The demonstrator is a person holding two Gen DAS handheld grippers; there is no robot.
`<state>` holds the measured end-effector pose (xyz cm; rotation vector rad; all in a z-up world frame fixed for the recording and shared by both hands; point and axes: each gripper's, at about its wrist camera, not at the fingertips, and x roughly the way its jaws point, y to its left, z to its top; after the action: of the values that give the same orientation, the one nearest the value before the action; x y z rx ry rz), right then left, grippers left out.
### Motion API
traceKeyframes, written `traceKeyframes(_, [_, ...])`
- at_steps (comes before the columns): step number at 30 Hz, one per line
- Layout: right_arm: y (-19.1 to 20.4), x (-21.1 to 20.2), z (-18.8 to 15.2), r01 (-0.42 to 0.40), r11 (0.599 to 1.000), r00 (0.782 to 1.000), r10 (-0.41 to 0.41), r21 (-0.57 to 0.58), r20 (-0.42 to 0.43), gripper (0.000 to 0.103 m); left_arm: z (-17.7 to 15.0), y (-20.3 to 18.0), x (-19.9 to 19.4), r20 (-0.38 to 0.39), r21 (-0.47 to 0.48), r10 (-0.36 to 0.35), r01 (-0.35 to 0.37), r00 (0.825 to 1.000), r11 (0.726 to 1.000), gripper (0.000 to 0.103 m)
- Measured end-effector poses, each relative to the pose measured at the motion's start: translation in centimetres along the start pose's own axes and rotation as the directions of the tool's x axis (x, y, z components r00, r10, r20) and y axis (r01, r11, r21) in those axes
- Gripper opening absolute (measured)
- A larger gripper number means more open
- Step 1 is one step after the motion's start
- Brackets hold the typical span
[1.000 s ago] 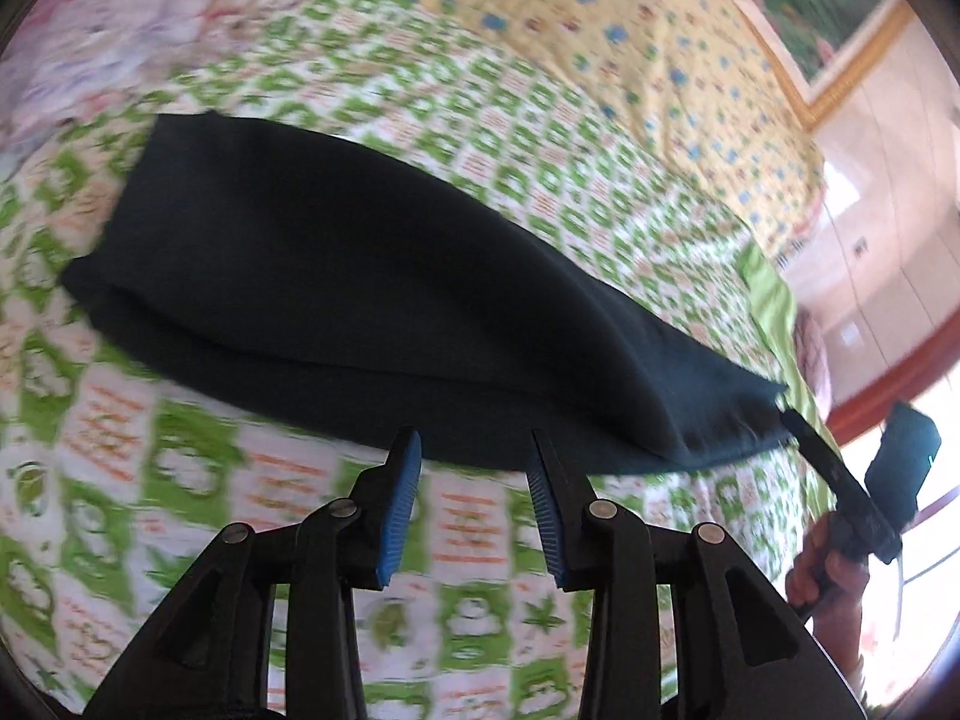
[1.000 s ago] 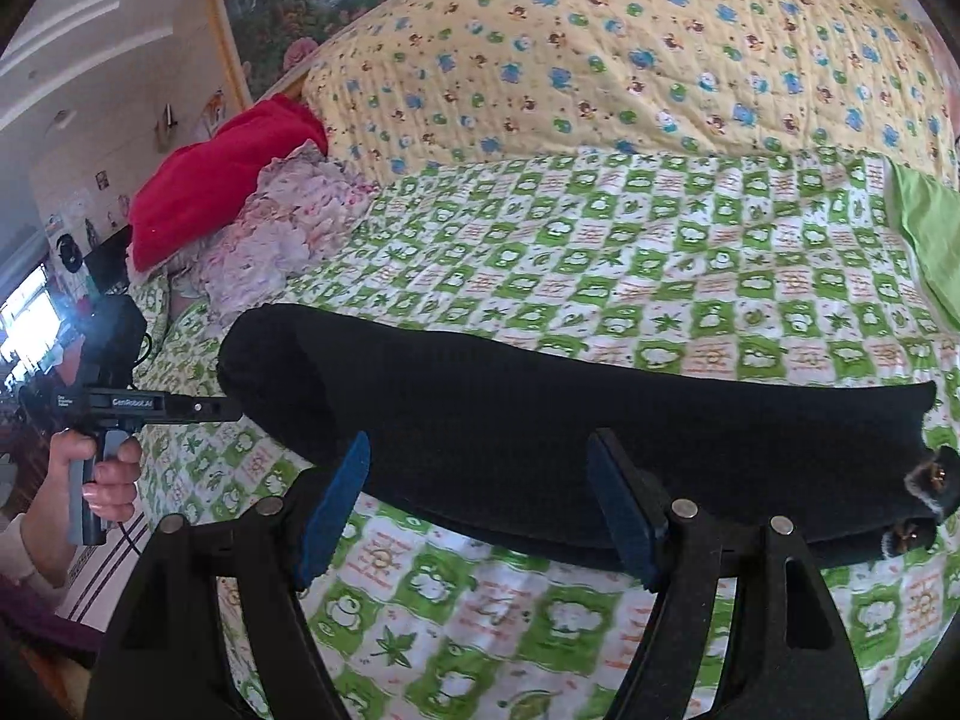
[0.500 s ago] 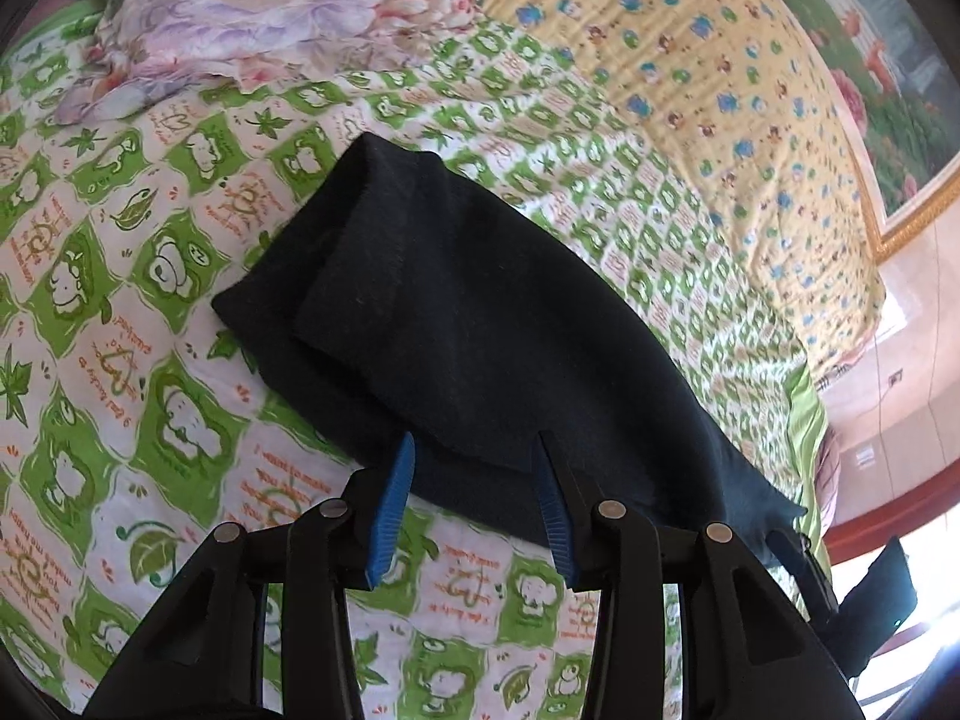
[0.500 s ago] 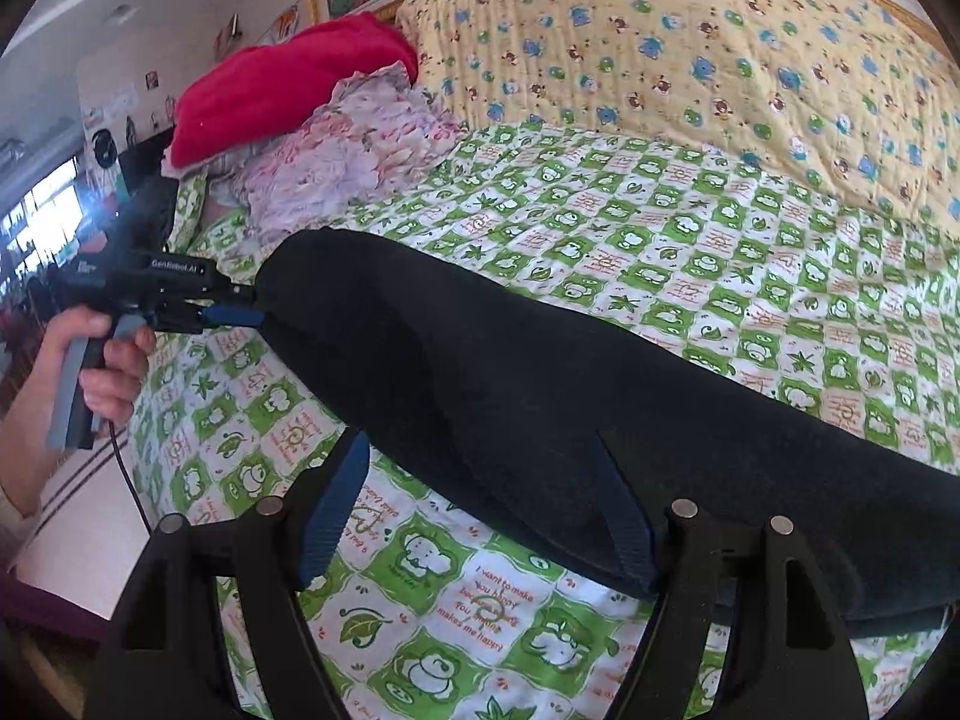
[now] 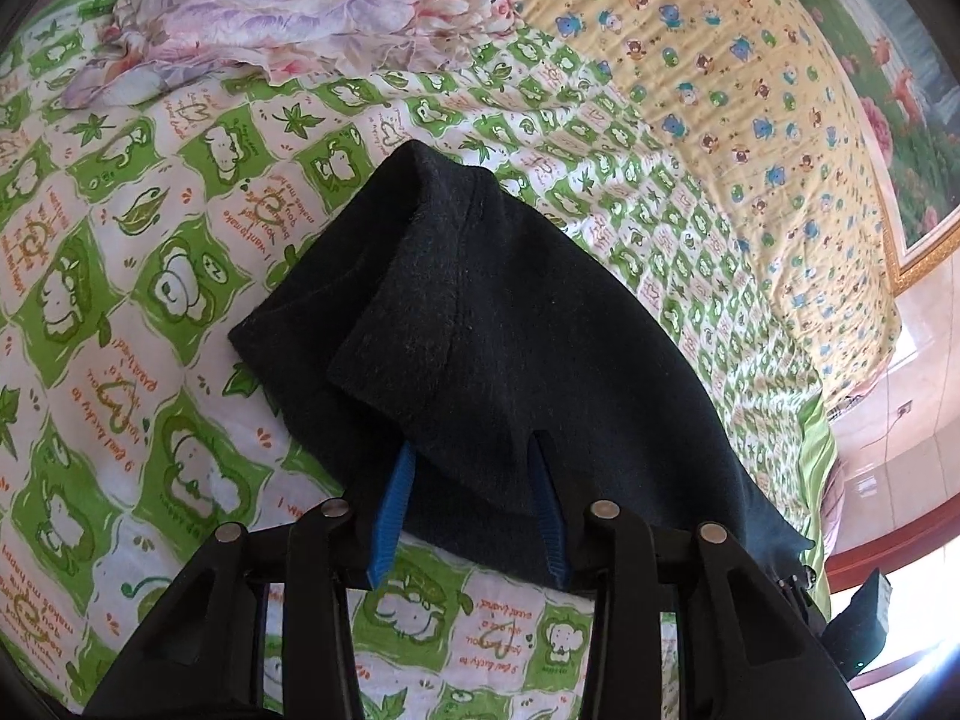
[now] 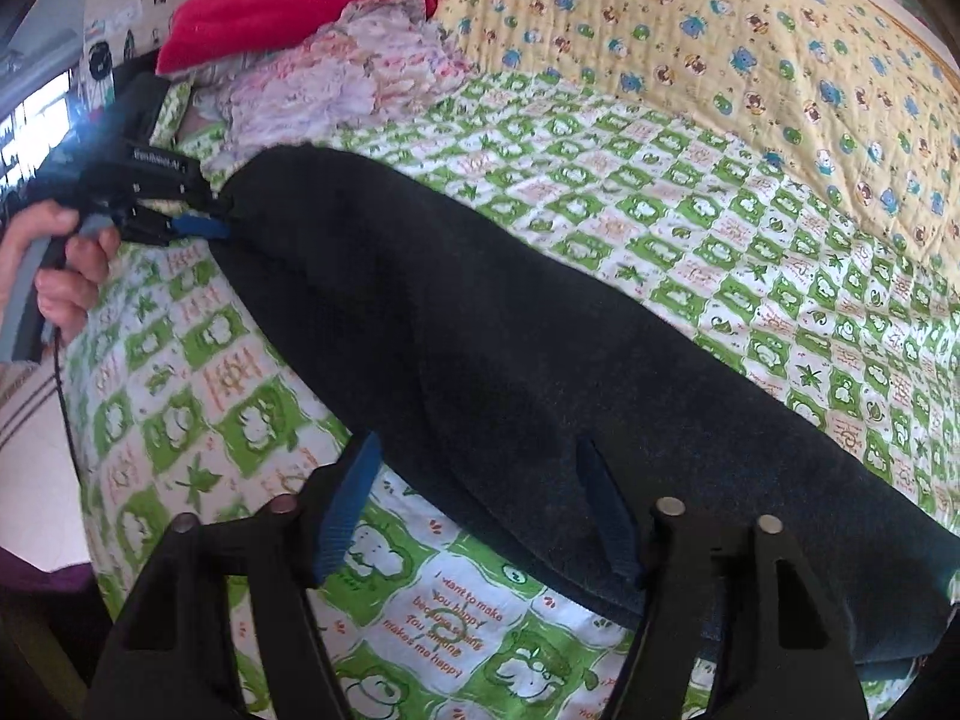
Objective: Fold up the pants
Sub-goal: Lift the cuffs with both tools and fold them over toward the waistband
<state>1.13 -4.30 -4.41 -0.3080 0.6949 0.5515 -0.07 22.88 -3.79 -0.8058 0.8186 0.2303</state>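
Pants: dark navy, fuzzy knit pants (image 5: 540,324), folded lengthwise into one long band, lie on the bed; in the left wrist view they run from centre to lower right, in the right wrist view (image 6: 480,348) from upper left to lower right.
Bed cover: green-and-white checked sheet with cartoon animals and orange lettering (image 5: 150,300), under the pants in both views.
Left gripper: black two-finger tongs with blue pads (image 5: 474,504) at bottom centre; its jaws have just been closing, and the near hem of the pants lies between them. The left pad's tip goes under the cloth, and I cannot tell whether the pads press it.
Right gripper: black tongs with blue pads (image 6: 480,510) at bottom centre; jaws have just been closing, with the pants' near edge between them, still apart.
Hand: a person's hand (image 6: 60,264) at the left edge holds the other gripper's handle.
Bedding: yellow quilt with small animal prints (image 5: 750,90) upper right; floral pink-lilac cloth (image 5: 288,6) at top; red cloth (image 6: 288,0) upper left.
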Motion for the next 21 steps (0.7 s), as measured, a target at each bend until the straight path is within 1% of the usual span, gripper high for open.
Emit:
traceKeyframes(1, [0.0, 0.4, 0.0, 0.006, 1.0, 1.0, -0.006, -0.004, -0.013, 0.053, 0.1, -0.2, 0.2, -0.002, 0.011, 0.01, -0.009, 1.0, 1.0, 0.022])
traceKeyframes(3, [-0.1, 0.9, -0.1, 0.025, 1.0, 0.999, -0.026, -0.013, -0.03, 0.035, 0.2, -0.5, 0.5, -0.008, 0.03, 0.008, -0.007, 1.0, 1.0, 0.012])
traceKeyframes(4, [-0.3, 1.0, -0.2, 0.037, 0.999, 0.999, -0.038, -0.014, -0.031, 0.03, 0.2, -0.6, 0.5, -0.008, 0.037, 0.006, -0.006, 1.0, 0.999, 0.01])
traceKeyframes(5, [-0.5, 1.0, -0.1, 0.047, 0.999, 0.998, -0.047, -0.01, -0.03, 0.022, 0.2, -0.7, 0.3, -0.003, 0.047, 0.002, -0.002, 1.0, 0.999, 0.008])
traceKeyframes(6, [-0.7, 0.7, 0.0, 0.052, 0.999, 0.998, -0.052, -0.003, -0.022, 0.017, 0.2, -1.0, -0.1, 0.005, 0.065, -0.005, 0.005, 1.0, 0.998, 0.006])
traceKeyframes(8, [-1.1, -0.2, 0.3, 0.047, 0.999, 0.999, -0.047, 0.01, 0.005, 0.014, 0.4, -1.4, -1.4, 0.029, 0.094, -0.028, 0.025, 0.999, 0.995, 0.005])
traceKeyframes(11, [-1.5, -1.9, 1.0, 0.019, 0.999, 0.998, -0.021, 0.03, 0.065, 0.014, 0.8, -1.7, -3.9, 0.079, 0.137, -0.054, 0.043, 0.995, 0.99, 0.005])
traceKeyframes(14, [-1.6, -3.0, 1.4, -0.016, 1.0, 0.995, 0.014, 0.021, 0.1, 0.014, 1.3, -1.2, -4.9, 0.085, 0.146, -0.062, 0.049, 0.994, 0.988, 0.005])
traceKeyframes(16, [-1.4, -2.8, 1.3, -0.027, 1.0, 0.996, 0.026, 0.008, 0.089, 0.014, 1.3, -0.9, -4.8, 0.073, 0.155, -0.049, 0.037, 0.996, 0.987, 0.005])
traceKeyframes(21, [-0.3, -1.2, 0.3, -0.036, 0.999, 0.999, 0.036, -0.026, 0.025, 0.014, 0.2, 0.1, -3.7, 0.045, 0.173, -0.005, -0.003, 0.999, 0.985, 0.005])
